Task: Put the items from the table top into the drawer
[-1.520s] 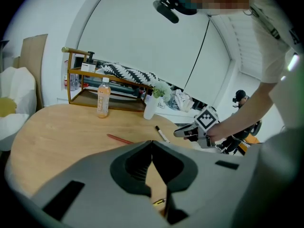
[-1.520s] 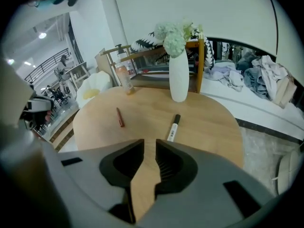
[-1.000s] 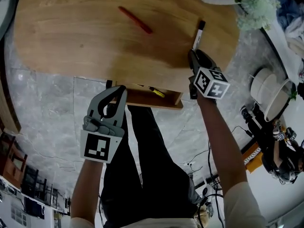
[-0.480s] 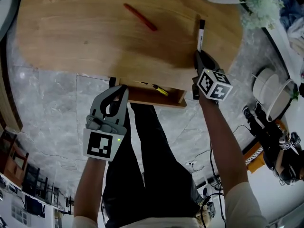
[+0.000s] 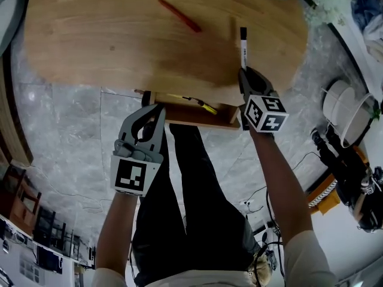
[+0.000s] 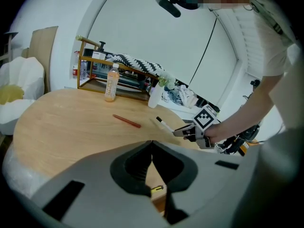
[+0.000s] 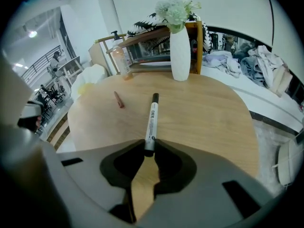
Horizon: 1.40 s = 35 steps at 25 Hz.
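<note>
A black-and-white marker [image 5: 242, 43] sticks out over the round wooden table [image 5: 108, 46], and my right gripper [image 5: 242, 70] is shut on its near end. The right gripper view shows the marker [image 7: 152, 118] pinched between the tips of my right gripper [image 7: 149, 148]; those jaws have just been closing on it. A red pen [image 5: 179, 15] lies further in on the table. The drawer [image 5: 197, 117] stands open under the table's near edge with a yellow item [image 5: 200, 104] inside. My left gripper [image 5: 152, 107] hangs shut and empty by the drawer's left front corner.
A white vase [image 7: 180, 51] with flowers stands at the table's far side, with a bottle [image 7: 124, 61] and a wood-framed shelf [image 6: 118, 75] of clutter behind. The person's dark-trousered legs [image 5: 185, 196] are below the drawer. Cables and white dishes [image 5: 341, 112] lie on the floor at right.
My right gripper has shut on the marker and carried it a little away from where it lay. The left gripper has kept its place by the drawer.
</note>
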Motion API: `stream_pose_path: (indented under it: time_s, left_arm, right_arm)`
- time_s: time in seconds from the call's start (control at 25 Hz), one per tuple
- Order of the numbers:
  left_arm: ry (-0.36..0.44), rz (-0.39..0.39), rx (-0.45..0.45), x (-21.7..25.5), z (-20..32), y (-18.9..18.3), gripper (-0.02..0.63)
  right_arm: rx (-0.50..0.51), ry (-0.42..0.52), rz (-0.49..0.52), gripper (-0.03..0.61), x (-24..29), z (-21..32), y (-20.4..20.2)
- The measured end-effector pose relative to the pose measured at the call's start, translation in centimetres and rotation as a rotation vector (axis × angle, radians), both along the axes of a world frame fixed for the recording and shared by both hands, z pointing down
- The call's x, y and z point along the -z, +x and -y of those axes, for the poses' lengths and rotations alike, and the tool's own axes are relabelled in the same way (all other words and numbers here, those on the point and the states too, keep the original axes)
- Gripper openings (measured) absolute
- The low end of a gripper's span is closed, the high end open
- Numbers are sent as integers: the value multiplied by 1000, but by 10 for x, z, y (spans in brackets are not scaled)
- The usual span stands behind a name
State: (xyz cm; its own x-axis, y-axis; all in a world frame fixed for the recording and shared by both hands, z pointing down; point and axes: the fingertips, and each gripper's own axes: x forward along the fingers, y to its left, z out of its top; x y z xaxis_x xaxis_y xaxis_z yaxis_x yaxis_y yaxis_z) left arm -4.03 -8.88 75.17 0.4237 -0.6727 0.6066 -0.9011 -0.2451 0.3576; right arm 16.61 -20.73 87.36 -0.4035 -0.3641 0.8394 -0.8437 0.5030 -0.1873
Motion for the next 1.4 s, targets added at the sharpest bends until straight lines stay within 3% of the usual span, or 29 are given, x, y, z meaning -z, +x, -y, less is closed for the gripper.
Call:
stream_pose_path:
  time_s: [0.24, 0.72, 1.12, 1.4]
  left_arm:
    - [-5, 1, -17, -4, -14, -5, 21]
    - [-10, 17, -18, -5, -40, -26, 21]
    - [-4, 24, -39, -9, -55, -33, 21]
    - [-4, 17, -32, -9, -60, -30, 21]
  right_arm:
    - [94, -20, 0, 81, 0, -48, -15]
    - [149, -42, 27, 81, 8, -96, -36]
    - [396, -76, 14, 81, 7, -162, -54]
    - [474, -119, 5, 81, 2, -195, -47]
